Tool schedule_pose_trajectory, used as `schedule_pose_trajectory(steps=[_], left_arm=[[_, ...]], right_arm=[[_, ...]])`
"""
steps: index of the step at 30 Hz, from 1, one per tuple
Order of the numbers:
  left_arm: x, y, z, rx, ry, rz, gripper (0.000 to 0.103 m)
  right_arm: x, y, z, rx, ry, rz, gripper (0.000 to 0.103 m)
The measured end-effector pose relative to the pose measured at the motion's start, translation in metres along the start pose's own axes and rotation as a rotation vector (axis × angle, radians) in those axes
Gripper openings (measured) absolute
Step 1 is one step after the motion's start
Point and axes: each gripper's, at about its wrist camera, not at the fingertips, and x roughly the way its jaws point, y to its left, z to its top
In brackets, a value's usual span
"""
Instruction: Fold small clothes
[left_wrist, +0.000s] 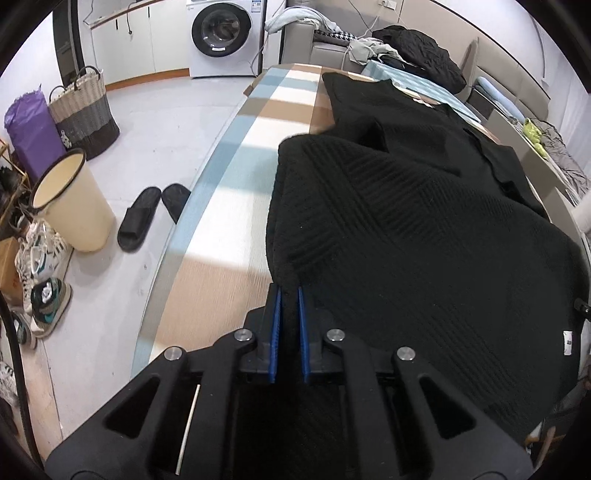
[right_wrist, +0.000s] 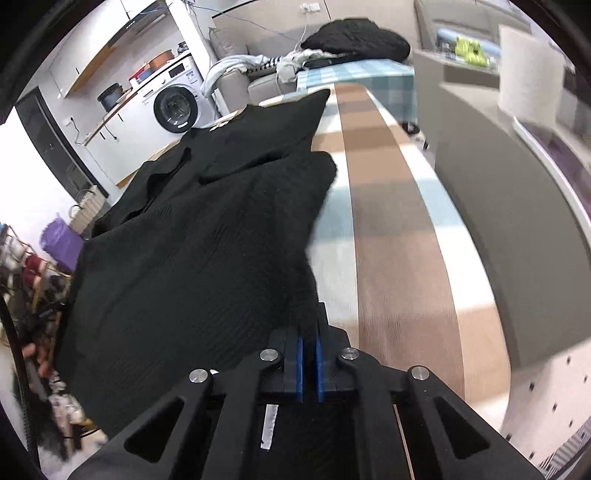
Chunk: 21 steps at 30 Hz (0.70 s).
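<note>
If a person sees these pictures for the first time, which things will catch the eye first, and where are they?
First comes the big black knitted garment, spread along the checked table, with each near corner pinched: the left gripper and the right gripper are both shut on its edge. Next, on the floor left of the table, the cream bucket and the black slippers, with the white washing machine at the back.
</note>
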Motion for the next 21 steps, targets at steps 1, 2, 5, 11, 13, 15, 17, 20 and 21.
schedule_pose_trajectory(steps=[1, 2, 5, 11, 13, 15, 17, 20, 21], left_arm=[[-0.004, 0.001, -0.005, -0.002, 0.003, -0.002, 0.006], [-0.008, 0.003, -0.011, 0.001, 0.008, -0.007, 0.007], [-0.016, 0.006, -0.024, 0.015, 0.026, -0.029, 0.007], [-0.029, 0.007, -0.026, 0.038, 0.016, 0.026, 0.049], [-0.034, 0.010, -0.025, 0.022, -0.010, 0.012, 0.055], [-0.033, 0.012, -0.022, 0.008, -0.020, -0.003, 0.055], [-0.028, 0.012, -0.020, 0.000, -0.016, 0.005, 0.054], [-0.017, 0.013, -0.016, -0.028, 0.006, 0.023, 0.054], [-0.014, 0.014, -0.016, -0.039, 0.014, 0.023, 0.054]], right_arm=[[-0.004, -0.001, -0.005, 0.005, 0.007, 0.002, 0.005], [-0.007, -0.002, -0.009, 0.004, 0.018, 0.010, 0.005], [-0.009, -0.001, -0.019, -0.019, 0.039, -0.003, 0.005], [-0.016, -0.011, -0.024, 0.014, -0.001, 0.054, 0.046], [-0.017, -0.015, -0.023, 0.049, -0.020, 0.084, 0.047], [-0.015, -0.017, -0.019, 0.069, -0.040, 0.079, 0.047], [-0.010, -0.016, -0.012, 0.083, -0.061, 0.076, 0.044], [-0.002, -0.012, -0.004, 0.087, -0.057, 0.061, 0.012], [0.001, -0.010, -0.001, 0.070, -0.045, 0.049, 0.007]])
